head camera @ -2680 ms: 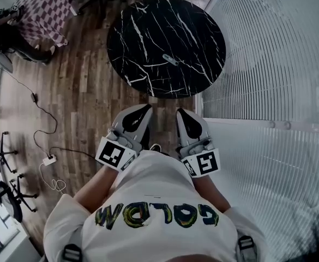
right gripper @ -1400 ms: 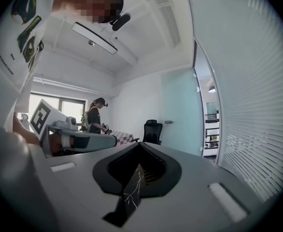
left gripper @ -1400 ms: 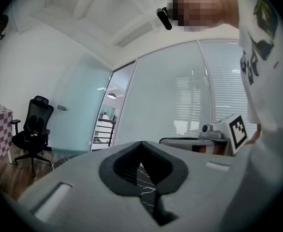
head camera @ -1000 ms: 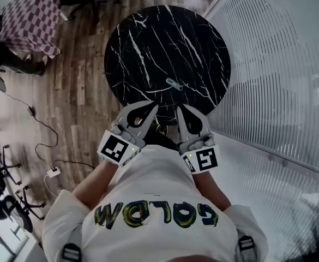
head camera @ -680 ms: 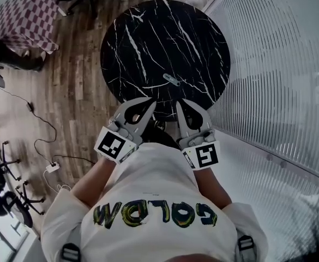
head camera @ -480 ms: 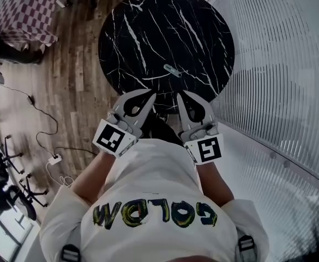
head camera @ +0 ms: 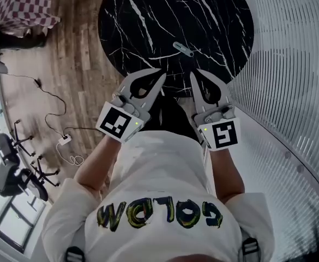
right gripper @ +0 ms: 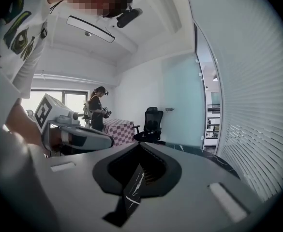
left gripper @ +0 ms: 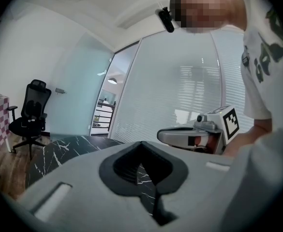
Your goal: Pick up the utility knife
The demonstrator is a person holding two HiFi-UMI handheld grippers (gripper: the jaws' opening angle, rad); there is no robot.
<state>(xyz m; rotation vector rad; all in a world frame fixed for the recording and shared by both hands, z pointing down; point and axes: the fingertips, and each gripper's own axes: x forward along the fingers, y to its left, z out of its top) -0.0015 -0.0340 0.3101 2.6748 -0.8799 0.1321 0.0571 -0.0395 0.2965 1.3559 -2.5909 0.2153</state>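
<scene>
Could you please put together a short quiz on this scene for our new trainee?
1. True or false: the utility knife lies on the round black marble table with nothing touching it.
2. The right hand-held gripper has its jaws: A) wide apart; B) together and empty; C) closed on the knife.
3. Fill in: the table at the head view's top left wears a ____ cloth.
Key: 1 true; 2 B; 3 checkered.

Ahead of the left gripper (head camera: 160, 73) and right gripper (head camera: 194, 73) stands a round black marble tabletop (head camera: 148, 15) on a wood-plank floor (head camera: 83, 51). Right of the right gripper — pale slatted blinds (head camera: 301, 64). Far to the left gripper's left: a checkered cloth (head camera: 23, 4), office chairs (head camera: 12, 173), and what may be a power strip (head camera: 65, 141).
</scene>
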